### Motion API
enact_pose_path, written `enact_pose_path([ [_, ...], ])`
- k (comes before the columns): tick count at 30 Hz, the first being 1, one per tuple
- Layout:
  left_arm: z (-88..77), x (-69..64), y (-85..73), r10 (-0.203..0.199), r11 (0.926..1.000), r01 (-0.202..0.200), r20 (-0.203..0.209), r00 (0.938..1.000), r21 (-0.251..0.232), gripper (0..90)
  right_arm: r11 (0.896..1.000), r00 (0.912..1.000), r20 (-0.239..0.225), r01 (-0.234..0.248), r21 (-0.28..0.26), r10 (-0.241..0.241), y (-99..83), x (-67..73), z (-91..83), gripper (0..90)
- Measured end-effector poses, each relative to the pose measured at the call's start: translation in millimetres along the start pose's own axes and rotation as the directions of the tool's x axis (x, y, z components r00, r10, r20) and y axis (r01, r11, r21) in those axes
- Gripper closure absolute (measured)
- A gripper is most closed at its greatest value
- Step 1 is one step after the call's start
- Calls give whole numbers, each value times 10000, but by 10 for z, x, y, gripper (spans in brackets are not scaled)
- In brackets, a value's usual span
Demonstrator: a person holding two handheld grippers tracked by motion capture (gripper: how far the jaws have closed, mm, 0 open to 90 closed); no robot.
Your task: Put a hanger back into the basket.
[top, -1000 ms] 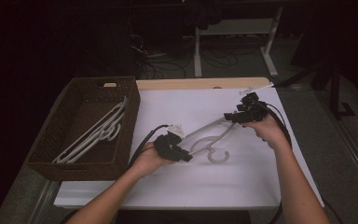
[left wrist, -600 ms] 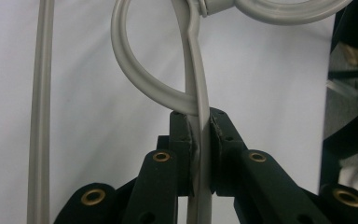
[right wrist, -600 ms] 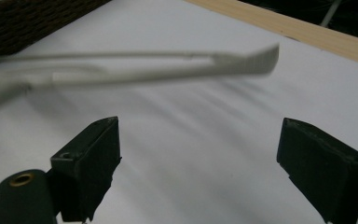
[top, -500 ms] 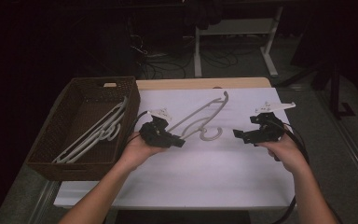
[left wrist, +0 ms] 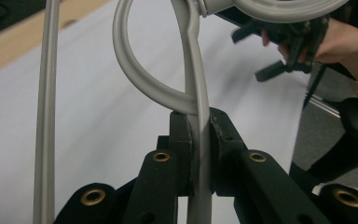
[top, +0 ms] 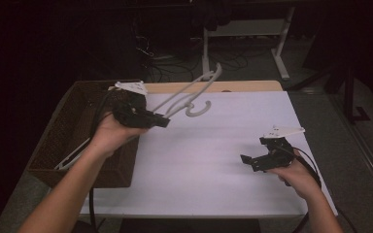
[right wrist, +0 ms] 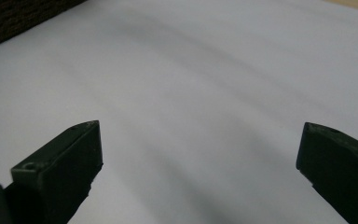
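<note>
A pale grey plastic hanger hangs in the air over the table's back left, tilted up and away from me. My left gripper is shut on it. In the left gripper view the jaws pinch the hanger's thin stem just below its looped hook. My right gripper hovers low over the white sheet at the front right. Its jaws have just been opening and now stand wide with nothing between them.
A dark woven basket stands at the table's left edge, with several pale hangers lying in it. A strip of wooden tabletop runs along the back of the sheet. Beyond the table are a dark floor, cables and a stand.
The left gripper has lifted the hanger off the sheet and carried it left towards the basket. The right gripper has left the hanger's far end, drawn back to the front right and opened.
</note>
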State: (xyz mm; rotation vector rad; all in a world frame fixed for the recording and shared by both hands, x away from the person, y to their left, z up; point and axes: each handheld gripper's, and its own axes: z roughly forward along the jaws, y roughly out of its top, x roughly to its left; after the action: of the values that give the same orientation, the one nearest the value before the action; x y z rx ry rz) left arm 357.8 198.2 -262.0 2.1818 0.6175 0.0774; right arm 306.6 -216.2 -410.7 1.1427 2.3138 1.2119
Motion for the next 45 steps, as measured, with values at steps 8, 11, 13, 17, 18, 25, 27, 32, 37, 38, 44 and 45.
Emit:
enact_pose_path([
  [8,-571,237,-193,-36,9993,6,-784,9969,-383,817,9998,9997,-232,117,135,-114,-58,45,95,1],
  [11,-739,328,-317,-175,9989,127,-1048,9943,-460,816,9998,9996,-256,89,204,-83,-65,53,117,1],
  [13,-860,404,-429,-375,9978,308,-1179,9923,-583,816,9997,9996,-250,117,213,-111,-69,51,129,1],
  [17,-1020,524,-641,-649,9962,556,-1449,9873,-678,816,9996,9996,-247,120,261,-114,-77,44,145,1],
  [18,-1049,554,-696,-751,9952,647,-1485,9861,-736,816,9996,9996,-245,115,274,-108,-78,43,147,1],
  [25,-1186,736,-1075,-1318,9895,1194,-1686,9768,-818,815,9997,9999,-162,41,243,-37,-85,23,145,1],
  [27,-1200,789,-1196,-1521,9872,1413,-1731,9731,-735,815,9997,9999,-134,36,238,-33,-87,13,142,1],
  [32,-1191,896,-1424,-1804,9835,1747,-1926,9646,-463,815,9997,10000,-95,5,234,-3,-89,0,143,1],
  [37,-1199,980,-1571,-2084,9781,2030,-2151,9541,-467,815,9996,10000,-80,-14,271,16,-91,-3,149,1],
  [38,-1203,997,-1592,-2117,9773,2074,-2193,9524,-427,815,9996,10000,-74,-29,268,31,-92,-5,148,1],
  [44,-1186,1038,-1675,-2258,9741,2236,-2000,9534,-338,815,9997,10000,-45,-50,258,51,-92,-12,142,1],
  [45,-1181,1036,-1684,-2232,9746,2219,-1985,9543,-293,815,9997,10000,-44,-54,258,55,-92,-12,141,1],
])
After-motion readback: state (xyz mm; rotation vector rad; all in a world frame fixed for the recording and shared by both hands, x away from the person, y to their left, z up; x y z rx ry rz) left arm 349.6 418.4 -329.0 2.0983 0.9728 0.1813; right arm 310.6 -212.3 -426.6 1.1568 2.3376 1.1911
